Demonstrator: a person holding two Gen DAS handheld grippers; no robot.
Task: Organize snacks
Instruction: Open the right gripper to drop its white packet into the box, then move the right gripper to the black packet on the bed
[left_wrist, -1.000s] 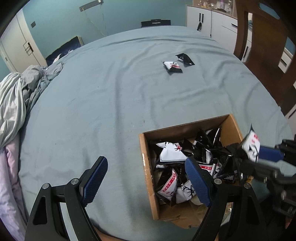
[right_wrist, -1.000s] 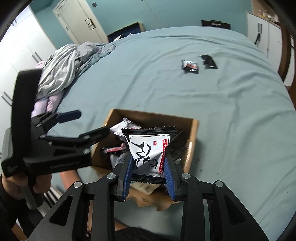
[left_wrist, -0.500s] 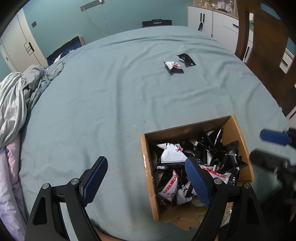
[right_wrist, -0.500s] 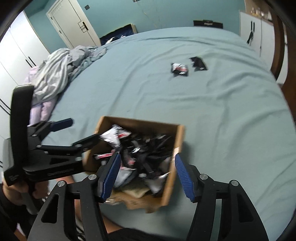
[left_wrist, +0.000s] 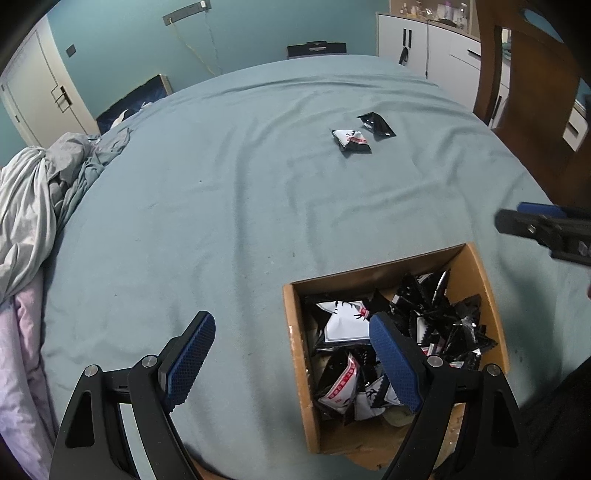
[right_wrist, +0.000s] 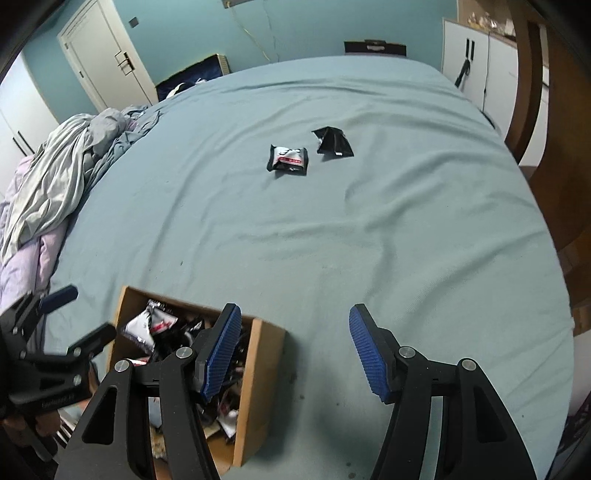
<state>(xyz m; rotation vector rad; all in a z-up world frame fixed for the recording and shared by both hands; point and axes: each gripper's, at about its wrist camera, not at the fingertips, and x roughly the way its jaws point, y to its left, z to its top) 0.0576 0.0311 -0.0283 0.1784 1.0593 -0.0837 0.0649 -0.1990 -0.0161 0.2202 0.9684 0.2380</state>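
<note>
Landmark: open brown cardboard box (left_wrist: 391, 354), sitting on the blue-green sheet of the bed (left_wrist: 229, 206).

Nearest, right gripper (right_wrist: 293, 349): a second ago its jaws pinched a black-and-white foil snack packet over the box. Now the jaws have just been opening and stand apart with nothing between them; only sheet shows in the gap. The gripper has swung off to the right of the box, its left blue pad still overlapping the box's right wall in the right wrist view. The packet is no longer in the jaws; judged dropped into the box, though it cannot be picked out among the others.

Left gripper (left_wrist: 291, 358): unchanged, jaws wide apart and empty, straddling the box's left wall, one pad over the sheet, the other above the heap.

Inside the box: a loose heap of black and white snack packets (left_wrist: 399, 343), filling it well up the walls.

Far beyond the box, toward the middle of the bed: two packets still out. A black packet with white face and red stripe (right_wrist: 288, 158), and just beside it on the right an all-black foil packet (right_wrist: 333, 142), apart by a narrow gap.

Left of the box, at the bed edge: crumpled grey and lilac bedding (right_wrist: 55, 173).

Reading: one more packet is stowed and two remain. The freed right gripper looks best placed to fetch the striped one next.
</note>
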